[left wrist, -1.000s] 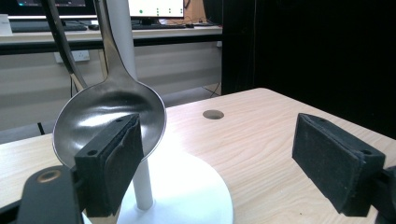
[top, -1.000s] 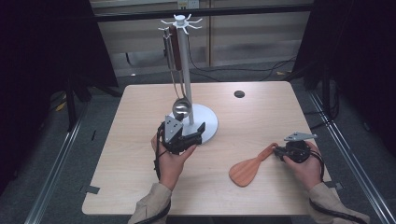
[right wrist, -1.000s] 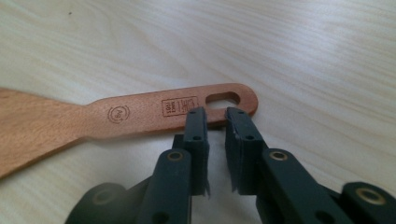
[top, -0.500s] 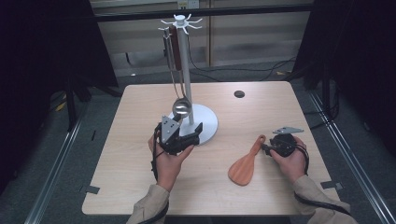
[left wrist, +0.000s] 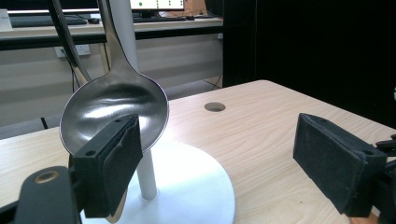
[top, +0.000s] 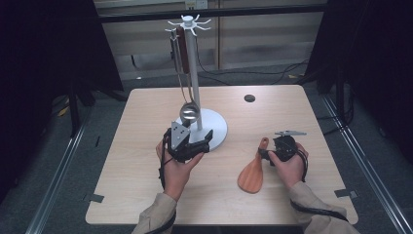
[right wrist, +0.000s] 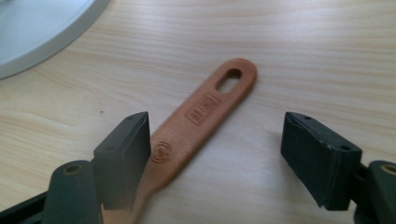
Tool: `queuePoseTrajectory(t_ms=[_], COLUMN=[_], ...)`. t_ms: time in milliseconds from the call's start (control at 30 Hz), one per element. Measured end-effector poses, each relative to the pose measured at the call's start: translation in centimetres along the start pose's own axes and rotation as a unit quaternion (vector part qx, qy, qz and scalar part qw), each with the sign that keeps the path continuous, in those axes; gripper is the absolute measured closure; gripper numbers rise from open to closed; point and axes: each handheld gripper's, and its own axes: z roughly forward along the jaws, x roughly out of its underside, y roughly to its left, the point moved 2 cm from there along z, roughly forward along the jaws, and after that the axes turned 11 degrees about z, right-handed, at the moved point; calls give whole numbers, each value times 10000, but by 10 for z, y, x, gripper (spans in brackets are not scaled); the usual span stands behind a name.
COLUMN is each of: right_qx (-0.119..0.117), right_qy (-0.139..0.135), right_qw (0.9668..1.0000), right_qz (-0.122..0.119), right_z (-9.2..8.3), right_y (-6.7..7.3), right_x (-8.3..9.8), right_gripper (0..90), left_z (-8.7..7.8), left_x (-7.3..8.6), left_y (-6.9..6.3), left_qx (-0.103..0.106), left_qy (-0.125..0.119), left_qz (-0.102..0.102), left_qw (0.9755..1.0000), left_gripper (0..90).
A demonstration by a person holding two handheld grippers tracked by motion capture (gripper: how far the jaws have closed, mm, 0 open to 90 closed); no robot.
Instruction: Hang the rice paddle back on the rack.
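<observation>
The table (top: 146,195) in front of you was pale wood with a small dark hole (top: 249,98) toward its far side. On it stood a white stand (top: 194,73) with a round base (top: 216,127) and hooks at its top, and a steel ladle (top: 189,112) hung from one of those hooks beside a second, darker utensil (top: 181,41) that I could not identify. The ladle's bowl hung low, just above the base and close to the pole. A wooden spatula (top: 252,173) lay flat on the table to the right of the stand, well apart from the base, its broad blade toward you and its slotted handle pointing away. Your left gripper (top: 195,146) sat at the near edge of the base with its jaws wide apart and nothing between them; in the left gripper view the ladle's bowl showed just behind the left pad (left wrist: 114,163). Your right gripper (top: 265,152) was over the spatula's handle. Its jaws had just been opening and stood apart, with the handle lying on the table between them, close beside one pad (right wrist: 128,154) and clear of the other, so nothing was gripped.
</observation>
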Motion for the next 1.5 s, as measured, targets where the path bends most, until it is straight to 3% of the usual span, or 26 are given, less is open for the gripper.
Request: queuePoseTrajectory(t_ms=[100, 133, 167, 200, 233, 267, 300, 333, 367, 467, 600, 633, 933, 1067, 1133, 1233, 1267, 1400, 1467, 1500], right_qx=[-56, 12, 100, 100, 257, 257, 240, 222, 208, 151, 46, 2, -192, -298, -235, -279, -295, -295, -269, -277], right_qy=[168, 145, 133, 133, 76, 76, 78, 97, 145, 230, 412, 451, 652, 635, 572, 501, 485, 510, 543, 541], right_qw=[9998, 9996, 9990, 9990, 9974, 9974, 9959, 9961, 9958, 9947, 9937, 9934, 9895, 9901, 9907, 9894, 9891, 9879, 9883, 9880], right_qz=[-94, -240, -411, -411, -669, -669, -868, -854, -885, -991, -1046, -1056, -1278, -1214, -1214, -1331, -1360, -1436, -1401, -1419], right_z=[6, 8, 10, 10, 14, 14, 15, 15, 15, 14, 11, 10, 3, 6, 10, 17, 19, 23, 25, 27], right_y=[10, 13, 16, 16, 21, 21, 26, 27, 29, 31, 33, 33, 33, 37, 38, 40, 41, 46, 49, 49], right_x=[1, 1, 2, 2, 3, 3, 3, 3, 2, 0, -1, -1, 3, 2, 0, -3, -4, -6, -8, -9], right_gripper=[219, 222, 227, 227, 236, 236, 302, 332, 400, 468, 632, 657, 657, 516, 472, 417, 398, 396, 390, 380], left_z=[0, 0, 0, 0, 0, 0, -1, -1, -1, -1, -2, -2, -1, 0, -1, -1, 0, 1, 2, 2], left_x=[1, 1, 1, 1, 1, 1, 0, 0, 0, 0, -1, -1, -1, 0, 0, 1, 1, 3, 3, 4], left_y=[0, -1, 0, 0, 0, 0, 0, 1, 1, 1, 0, 0, -1, -2, -1, -2, -1, -3, -4, -6], left_qx=[5, -54, 20, 20, 3, 3, -84, -14, -18, -21, -92, -50, -14, -4, -6, -70, 19, -13, 113, 55], left_qy=[26, 36, 43, 43, 32, 32, 11, 8, 6, -5, 18, 44, -10, 26, 41, 48, 71, 153, 140, 116], left_qz=[16, -34, 29, 29, 24, 24, -46, 15, 11, 18, 43, 129, 69, 46, 55, -10, 82, 54, 153, 56], left_qw=[10000, 10000, 10000, 10000, 10000, 10000, 10000, 10000, 10000, 10000, 9999, 9999, 10000, 10000, 10000, 10000, 9999, 9999, 9997, 9999], left_gripper=[155, 155, 155, 155, 155, 155, 155, 155, 155, 155, 156, 156, 155, 155, 155, 155, 155, 159, 161, 163])
